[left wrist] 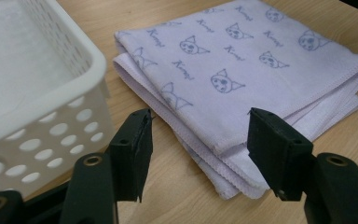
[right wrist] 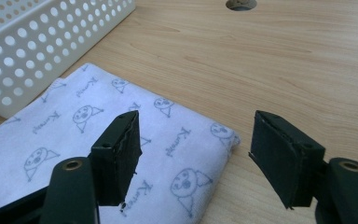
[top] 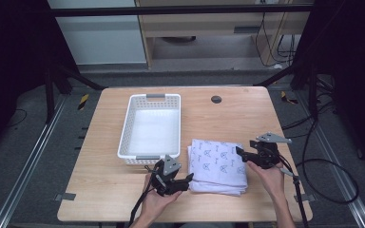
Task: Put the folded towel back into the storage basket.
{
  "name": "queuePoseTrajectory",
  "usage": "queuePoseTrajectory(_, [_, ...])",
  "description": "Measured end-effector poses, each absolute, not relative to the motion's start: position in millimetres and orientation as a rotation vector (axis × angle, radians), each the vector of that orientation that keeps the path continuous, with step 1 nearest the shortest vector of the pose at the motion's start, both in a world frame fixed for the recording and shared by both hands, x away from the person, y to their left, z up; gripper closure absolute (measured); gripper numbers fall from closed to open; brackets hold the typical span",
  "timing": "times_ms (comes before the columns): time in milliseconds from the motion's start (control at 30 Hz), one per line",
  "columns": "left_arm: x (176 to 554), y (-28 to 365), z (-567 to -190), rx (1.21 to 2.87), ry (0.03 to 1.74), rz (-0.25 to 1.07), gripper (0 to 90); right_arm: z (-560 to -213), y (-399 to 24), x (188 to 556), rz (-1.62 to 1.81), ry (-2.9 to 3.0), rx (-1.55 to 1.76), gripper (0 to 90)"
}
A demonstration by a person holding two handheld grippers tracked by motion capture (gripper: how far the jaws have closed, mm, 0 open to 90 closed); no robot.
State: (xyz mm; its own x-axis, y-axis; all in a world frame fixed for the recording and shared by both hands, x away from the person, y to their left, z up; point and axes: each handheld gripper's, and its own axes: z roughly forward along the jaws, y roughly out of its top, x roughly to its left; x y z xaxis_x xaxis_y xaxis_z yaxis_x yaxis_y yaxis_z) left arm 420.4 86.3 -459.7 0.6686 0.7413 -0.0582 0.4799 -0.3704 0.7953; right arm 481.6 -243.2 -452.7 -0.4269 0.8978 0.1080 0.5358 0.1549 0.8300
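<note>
The folded cloth (top: 218,165) lies on the bench (top: 100,185) toward its near right corner, just right of the white basket (top: 126,130). It is pale lilac, folded into a thick square stack of several layers, with stitched hems showing along the folded edges in the left gripper view (left wrist: 242,70). A repeating print in grey-blue covers it: small cat-like faces with pointed ears, each paired with a short cursive word. The word seems to begin with "K", but the lettering is too small and slanted to read with any certainty. In the right gripper view the cloth's far right corner (right wrist: 121,140) sits near bare wood.

The left tongs (top: 190,179) rest at the cloth's near left corner; in their own view (left wrist: 198,140) the jaws stand apart on either side of that corner, not pressing on it. The right tongs (top: 238,151) hover at the cloth's right edge near its far corner; their own view (right wrist: 193,144) shows the jaws apart above that corner, with nothing clamped.

The basket has perforated walls and grey handle tabs at its short ends; its inside looks bare. It is cut off by the frame edge in both gripper views. A round dark hole (top: 216,99) sits near the bench's far edge. Below the near edge of the bench the person's forearms are cut off.
</note>
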Motion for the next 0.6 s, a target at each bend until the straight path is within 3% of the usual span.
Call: queuePoseTrajectory(600, [430.1,70.8,-478.7,2.06,1.007,0.368,39.9,-466.3,-240.5,490.0,1.132,2.056,1.373,38.1])
